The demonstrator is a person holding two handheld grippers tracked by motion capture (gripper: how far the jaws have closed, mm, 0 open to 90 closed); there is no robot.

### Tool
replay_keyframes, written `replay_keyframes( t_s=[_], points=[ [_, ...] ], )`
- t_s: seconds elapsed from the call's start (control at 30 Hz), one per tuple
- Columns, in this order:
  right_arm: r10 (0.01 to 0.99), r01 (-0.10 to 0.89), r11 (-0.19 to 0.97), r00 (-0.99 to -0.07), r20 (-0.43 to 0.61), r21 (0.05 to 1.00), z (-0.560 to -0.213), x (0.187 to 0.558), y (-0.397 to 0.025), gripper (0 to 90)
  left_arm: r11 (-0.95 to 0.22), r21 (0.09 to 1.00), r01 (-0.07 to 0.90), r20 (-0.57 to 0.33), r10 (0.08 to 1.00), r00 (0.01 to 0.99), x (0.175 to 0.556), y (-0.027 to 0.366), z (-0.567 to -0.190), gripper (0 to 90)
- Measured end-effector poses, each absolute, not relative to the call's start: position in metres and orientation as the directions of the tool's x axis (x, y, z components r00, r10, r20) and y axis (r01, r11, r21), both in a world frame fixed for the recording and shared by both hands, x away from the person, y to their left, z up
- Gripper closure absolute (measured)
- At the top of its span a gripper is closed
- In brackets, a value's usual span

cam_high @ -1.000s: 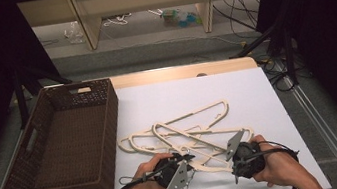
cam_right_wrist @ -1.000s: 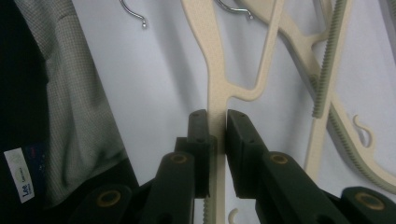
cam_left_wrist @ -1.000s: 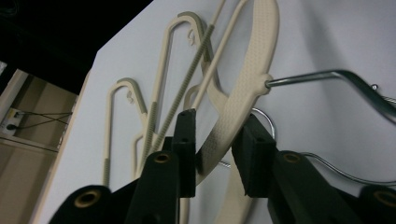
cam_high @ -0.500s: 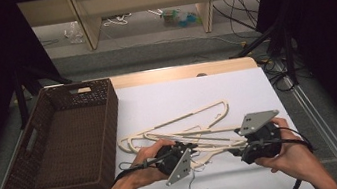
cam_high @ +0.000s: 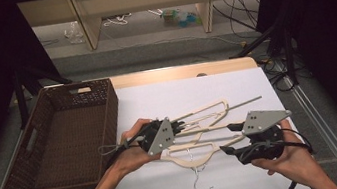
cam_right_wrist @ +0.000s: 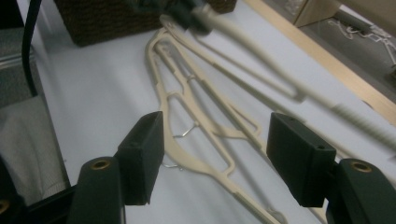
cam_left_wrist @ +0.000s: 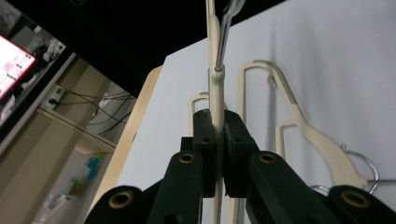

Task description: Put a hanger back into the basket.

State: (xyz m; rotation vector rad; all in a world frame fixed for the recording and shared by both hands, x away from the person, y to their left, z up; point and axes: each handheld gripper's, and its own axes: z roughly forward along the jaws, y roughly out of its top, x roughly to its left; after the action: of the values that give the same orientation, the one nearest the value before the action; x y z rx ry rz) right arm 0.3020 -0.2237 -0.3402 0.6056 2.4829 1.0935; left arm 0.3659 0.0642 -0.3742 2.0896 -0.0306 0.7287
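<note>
we see a cream hanger lifted over the white table, its end pinched between the closed jaws of the left gripper. more hangers lie flat beneath. the right gripper hovers wide above them. a wicker basket sits left. no writing reads.

**Bright bench, dark surround**

We see even overhead light on the white bench, with soft, faint shadows and black darkness at both sides. In the right gripper view the lifted hanger smears with motion blur. In the left gripper view a screen glares pink-white.
</note>
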Motion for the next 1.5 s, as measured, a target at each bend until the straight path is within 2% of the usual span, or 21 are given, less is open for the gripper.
replay_keyframes(
  t_s=[0.23,0.4,0.6,0.87,1.17,1.33,1.5],
  points=[
    [0.484,0.25,0.656,-0.864,-0.141,0.712,-0.365,0.308,-0.215,37.2,-0.527,0.841,-0.119,0.333,0.334,0.882,0.369,0.075,-0.363,85.7],
    [0.471,0.257,0.666,-0.873,-0.128,0.7,-0.372,0.31,-0.217,37.5,-0.489,0.871,-0.047,0.248,0.356,0.901,0.368,0.08,-0.357,85.7],
    [0.471,0.265,0.666,-0.875,-0.117,0.697,-0.379,0.311,-0.218,37.5,-0.389,0.918,0.077,0.091,0.395,0.914,0.368,0.092,-0.35,85.7],
    [0.456,0.27,0.685,-0.883,-0.109,0.677,-0.398,0.309,-0.212,37.6,-0.32,0.914,0.249,-0.092,0.435,0.896,0.372,0.111,-0.334,85.7],
    [0.453,0.292,0.692,-0.888,-0.083,0.661,-0.411,0.309,-0.213,37.4,-0.335,0.881,0.333,-0.155,0.462,0.873,0.369,0.13,-0.295,85.7],
    [0.448,0.297,0.697,-0.891,-0.073,0.653,-0.415,0.309,-0.213,37.4,-0.351,0.873,0.337,-0.133,0.495,0.859,0.368,0.149,-0.27,85.7],
    [0.446,0.301,0.699,-0.892,-0.067,0.648,-0.417,0.309,-0.214,37.3,-0.338,0.871,0.357,-0.112,0.571,0.813,0.369,0.184,-0.252,85.7]
  ],
)
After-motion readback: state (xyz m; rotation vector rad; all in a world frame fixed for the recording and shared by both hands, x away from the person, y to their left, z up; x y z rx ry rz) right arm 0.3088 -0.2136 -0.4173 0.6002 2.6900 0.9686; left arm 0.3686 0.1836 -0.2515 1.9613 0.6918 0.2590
